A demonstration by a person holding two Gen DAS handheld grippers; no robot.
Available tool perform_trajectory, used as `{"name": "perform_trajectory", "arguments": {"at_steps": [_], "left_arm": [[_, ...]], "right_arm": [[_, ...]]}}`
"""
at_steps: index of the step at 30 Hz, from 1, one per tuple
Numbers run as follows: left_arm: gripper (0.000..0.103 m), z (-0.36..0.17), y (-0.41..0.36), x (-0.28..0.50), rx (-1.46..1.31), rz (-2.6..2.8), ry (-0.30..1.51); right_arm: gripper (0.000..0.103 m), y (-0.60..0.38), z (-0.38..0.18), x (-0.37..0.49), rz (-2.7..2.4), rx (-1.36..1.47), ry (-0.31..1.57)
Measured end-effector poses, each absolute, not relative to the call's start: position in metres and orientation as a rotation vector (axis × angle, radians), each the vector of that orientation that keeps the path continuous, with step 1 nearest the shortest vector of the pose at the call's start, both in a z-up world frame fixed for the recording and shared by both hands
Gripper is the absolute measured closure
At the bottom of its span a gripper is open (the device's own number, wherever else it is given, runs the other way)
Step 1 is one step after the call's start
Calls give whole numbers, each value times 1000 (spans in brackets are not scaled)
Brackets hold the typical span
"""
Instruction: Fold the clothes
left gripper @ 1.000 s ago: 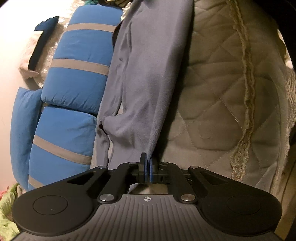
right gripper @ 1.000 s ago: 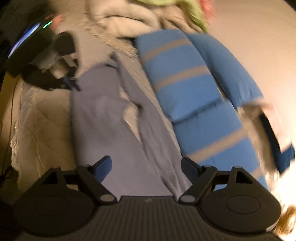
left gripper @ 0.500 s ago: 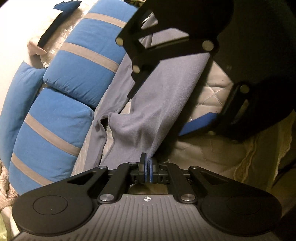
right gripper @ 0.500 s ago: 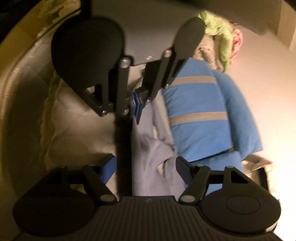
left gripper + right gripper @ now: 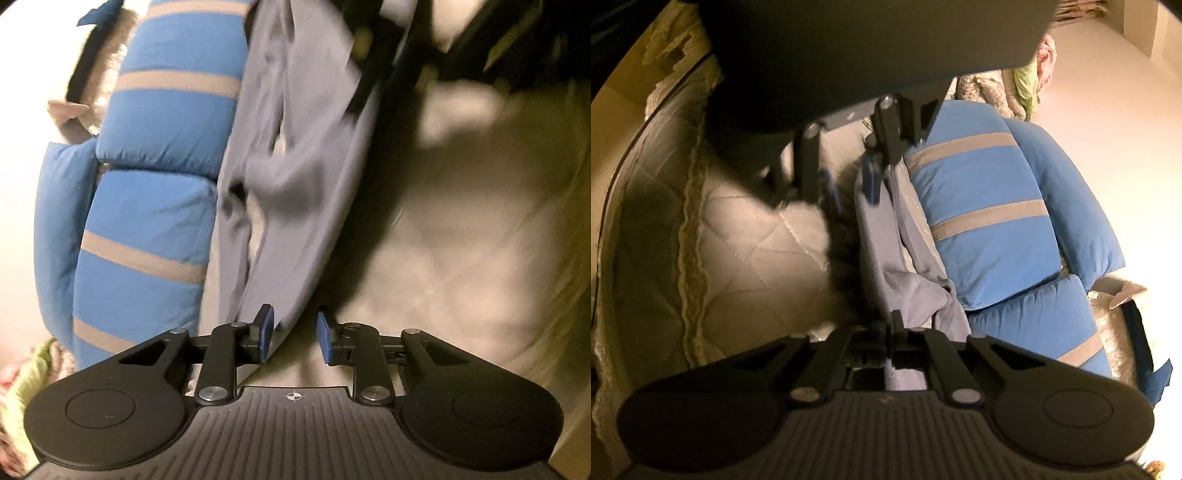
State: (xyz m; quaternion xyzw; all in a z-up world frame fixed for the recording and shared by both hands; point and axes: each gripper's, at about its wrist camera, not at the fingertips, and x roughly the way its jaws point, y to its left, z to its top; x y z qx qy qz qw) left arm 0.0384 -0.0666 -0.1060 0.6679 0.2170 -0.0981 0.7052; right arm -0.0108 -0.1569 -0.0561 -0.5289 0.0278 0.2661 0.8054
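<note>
Quilted bed (image 5: 480, 229), grey garment (image 5: 306, 155) beside pillows (image 5: 155, 199)

A bed is covered by a quilted cream bedspread (image 5: 746, 236) with a lace border (image 5: 689, 206). A grey garment (image 5: 295, 192) is laid lengthwise on the bedspread, creased at its middle. Just beside it, blue pillows (image 5: 155, 155) with grey stripes are lined up along the far edge. A heap of green and pink cloth (image 5: 1032, 74) is seen past the pillows, by the wall.
</note>
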Motion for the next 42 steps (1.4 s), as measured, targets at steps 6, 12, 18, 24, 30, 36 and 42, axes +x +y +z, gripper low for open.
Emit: {"name": "perform_trajectory", "arguments": {"at_steps": [6, 12, 18, 24, 30, 36, 42], "left_arm": [[77, -117, -37, 74, 1741, -253, 521], [81, -126, -22, 100, 1930, -303, 540], [100, -136, -11, 104, 1932, -197, 740], [101, -128, -12, 83, 1760, -72, 834], [101, -122, -13, 49, 1684, -40, 865], [100, -119, -12, 19, 1687, -62, 817], [62, -83, -4, 3, 1490, -67, 815]], "right_arm": [[99, -157, -53, -4, 576, -1112, 63], [98, -158, -58, -11, 588, -1120, 61], [99, -158, -57, -12, 598, -1116, 69], [99, -161, -54, -15, 604, -1100, 70], [99, -164, -55, -22, 624, -1101, 88], [99, -169, -53, -26, 657, -1084, 116], [98, -171, -57, -30, 678, -1092, 128]]}}
